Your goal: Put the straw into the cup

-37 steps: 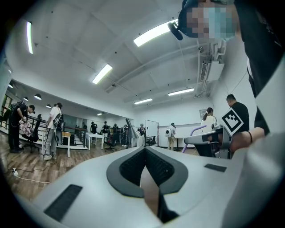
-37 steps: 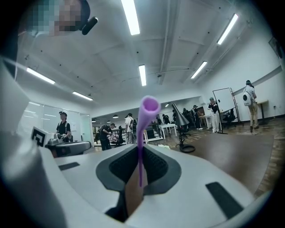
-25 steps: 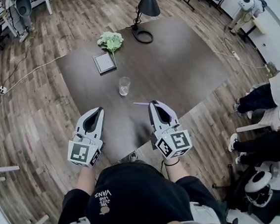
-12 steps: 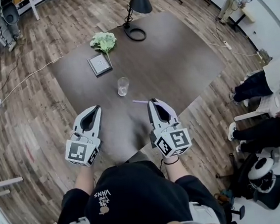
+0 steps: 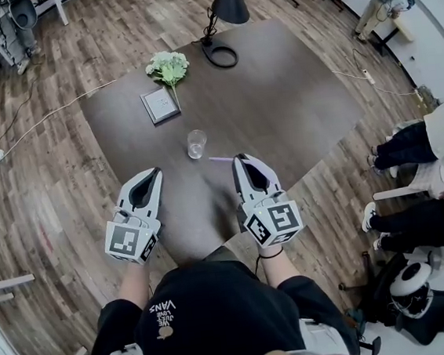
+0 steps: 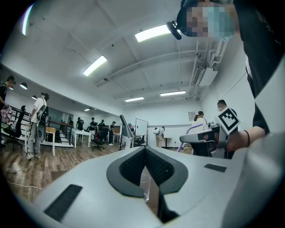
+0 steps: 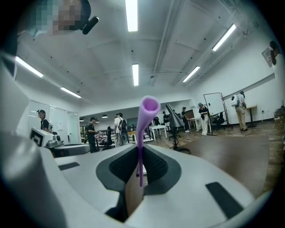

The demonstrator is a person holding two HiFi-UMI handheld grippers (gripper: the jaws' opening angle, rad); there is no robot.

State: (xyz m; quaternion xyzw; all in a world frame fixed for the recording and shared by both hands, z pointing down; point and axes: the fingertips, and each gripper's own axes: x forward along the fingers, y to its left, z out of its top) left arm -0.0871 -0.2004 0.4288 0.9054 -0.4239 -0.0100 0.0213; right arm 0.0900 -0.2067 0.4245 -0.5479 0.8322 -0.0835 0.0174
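A clear glass cup stands upright on the dark table, just ahead of and between both grippers. My right gripper is shut on a purple straw, which sticks out leftward from its tips toward the cup. In the right gripper view the straw rises from between the pads of that gripper, bent end on top. My left gripper hovers left of the cup, jaws together with nothing in them. In the left gripper view the cup shows through the slit below the gripper's tips.
Further back on the table are a small framed picture, a bunch of pale flowers and a black desk lamp. People sit off the table's right side. A cable runs over the wooden floor at left.
Both grippers have edged forward over the table toward the cup. The straw stays gripped in the right one.
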